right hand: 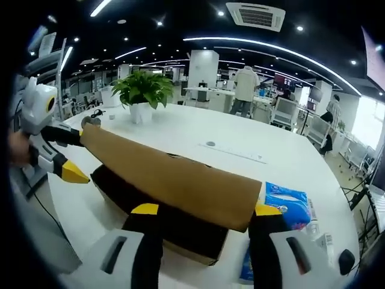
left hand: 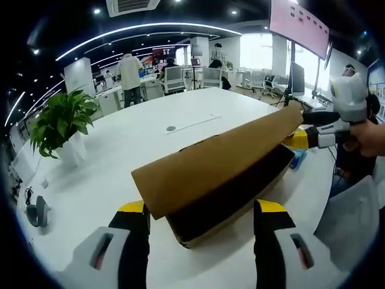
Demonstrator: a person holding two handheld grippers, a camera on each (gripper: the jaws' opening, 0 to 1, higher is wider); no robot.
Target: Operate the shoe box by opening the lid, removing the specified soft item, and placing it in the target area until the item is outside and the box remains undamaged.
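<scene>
Two pairs of yellow-tipped jaws stand spread wide at opposite ends of a cardboard shoe box [left hand: 225, 180] on a white table [left hand: 120, 156], the left gripper [left hand: 201, 220] and the right gripper [right hand: 207, 223] each framing an end of the box with nothing between the jaws. In the left gripper view the right gripper appears at the far end of the box, its upper jaw against the raised end of the lid [left hand: 216, 162] and its lower jaw just below; whether it actually pinches the lid cannot be told. The lid, a flat brown cardboard panel with a matte, plain surface, is tilted up off the base, showing a dark interior; the soft item inside is hidden. The box looks light and moderately stiff, its thin walls and edges likely to crease under a hard squeeze, so the lid is best taken by its folded rim near the ends and lifted evenly. Whatever lies inside should give under the jaws and can be gripped by a bunched fold. A blue plastic packet [right hand: 287, 201] lies beside the box, and a leafy potted plant [right hand: 141, 96] stands farther across the glossy table.
</scene>
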